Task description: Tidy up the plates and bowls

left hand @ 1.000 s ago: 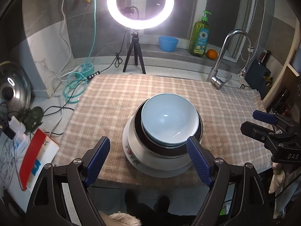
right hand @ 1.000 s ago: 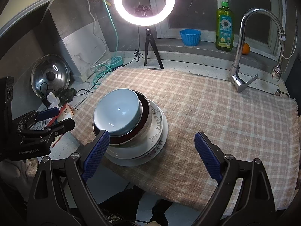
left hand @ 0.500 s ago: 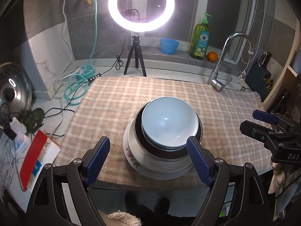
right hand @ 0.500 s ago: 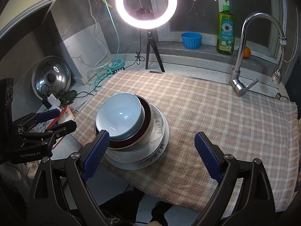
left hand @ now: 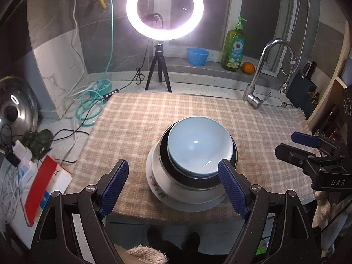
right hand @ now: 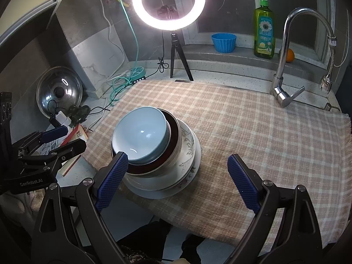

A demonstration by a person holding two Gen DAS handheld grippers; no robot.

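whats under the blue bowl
The blue bowl nests in a dark bowl, over a white bowl and floral plates. Anything between them is hidden.

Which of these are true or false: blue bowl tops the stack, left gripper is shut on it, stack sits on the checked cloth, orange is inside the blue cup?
1. The light blue bowl tops the stack. True.
2. The left gripper is shut on it. False: its jaws stand wide open, holding nothing.
3. The stack sits on the checked cloth. True.
4. The orange is inside the blue cup. False: it lies on the ledge beside the soap bottle.
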